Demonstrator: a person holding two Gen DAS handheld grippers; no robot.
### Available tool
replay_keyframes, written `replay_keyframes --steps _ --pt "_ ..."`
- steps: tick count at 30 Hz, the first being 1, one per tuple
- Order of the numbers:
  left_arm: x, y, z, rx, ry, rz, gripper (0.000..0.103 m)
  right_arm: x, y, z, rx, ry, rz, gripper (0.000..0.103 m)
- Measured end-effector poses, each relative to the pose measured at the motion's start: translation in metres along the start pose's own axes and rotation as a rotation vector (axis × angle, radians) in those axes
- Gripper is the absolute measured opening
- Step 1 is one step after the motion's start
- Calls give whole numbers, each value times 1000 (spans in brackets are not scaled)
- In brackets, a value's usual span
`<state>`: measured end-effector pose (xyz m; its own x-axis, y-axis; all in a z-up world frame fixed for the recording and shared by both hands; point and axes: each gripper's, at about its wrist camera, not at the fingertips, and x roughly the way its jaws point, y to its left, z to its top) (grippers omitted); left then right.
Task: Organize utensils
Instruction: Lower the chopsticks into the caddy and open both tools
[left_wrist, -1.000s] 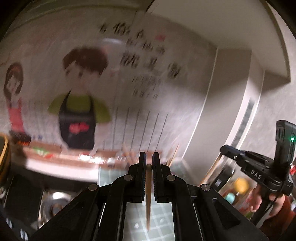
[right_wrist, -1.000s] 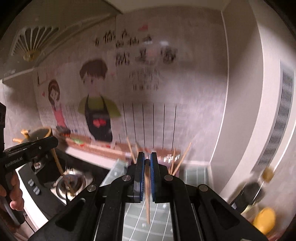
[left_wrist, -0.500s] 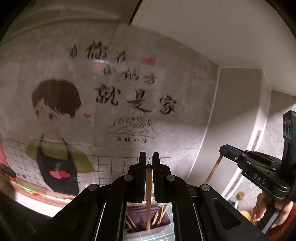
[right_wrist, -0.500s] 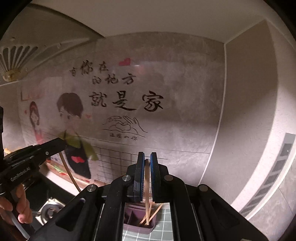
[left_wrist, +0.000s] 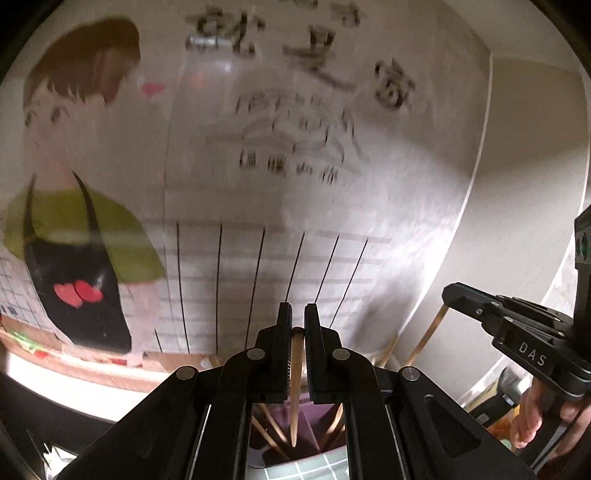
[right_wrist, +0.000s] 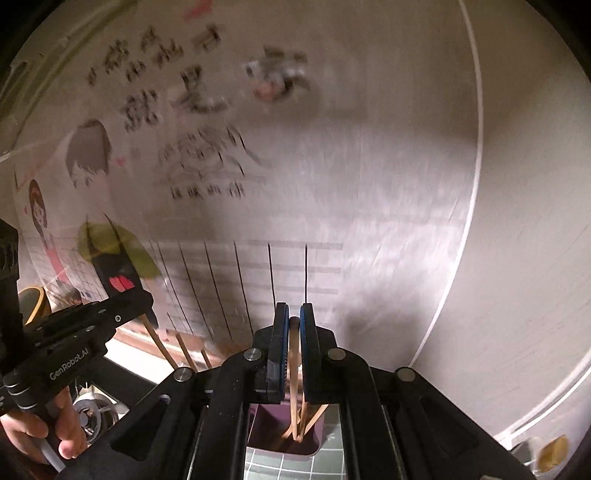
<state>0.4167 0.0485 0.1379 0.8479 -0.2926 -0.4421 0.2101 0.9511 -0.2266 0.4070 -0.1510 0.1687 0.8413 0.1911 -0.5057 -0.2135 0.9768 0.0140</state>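
Both grippers are over the purple holder (right_wrist: 280, 432), each clamped narrow on one wooden chopstick.

Left gripper (left_wrist: 297, 332): jaws pinch the left chopstick (left_wrist: 294, 391) near its upper end. The stick hangs close to vertical, and its tip sits inside the holder's mouth, at 6 o'clock from the jaws. Other chopsticks (left_wrist: 271, 430) already lean in that compartment, fanned toward 7 and 5 o'clock.

Right gripper (right_wrist: 294, 325): jaws shut on the right chopstick (right_wrist: 293, 387), which also runs down into the holder, among sticks (right_wrist: 314, 415) leaning toward 4 o'clock. From the left wrist view, the right gripper shows at 3 o'clock with its stick (left_wrist: 426, 338) angled down toward the holder.

Holder stands on a green gridded mat (right_wrist: 295, 465), close to the decorated wall (right_wrist: 258, 221).

Judgement, step in hand: lowering both sticks into the holder.
- Keep each stick upright so the tip clears the rim and the divider.
- Lower until the tip is well inside before letting go; an early drop could bounce the stick out.
- Watch the leaning sticks: a side knock could tip them or shift the holder.
- Keep the two tools apart; they stand near each other.
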Motion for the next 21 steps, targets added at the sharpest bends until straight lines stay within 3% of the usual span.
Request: replay_keyframes --steps 11,18,21 --pt "55 15 -47 -45 134 3 7 61 -12 -49 40 157 18 6" --pt "50 11 -49 -39 158 21 11 48 -15 -53 22 135 39 6" --pt "30 10 -42 -44 121 35 21 34 -15 -50 19 86 32 10"
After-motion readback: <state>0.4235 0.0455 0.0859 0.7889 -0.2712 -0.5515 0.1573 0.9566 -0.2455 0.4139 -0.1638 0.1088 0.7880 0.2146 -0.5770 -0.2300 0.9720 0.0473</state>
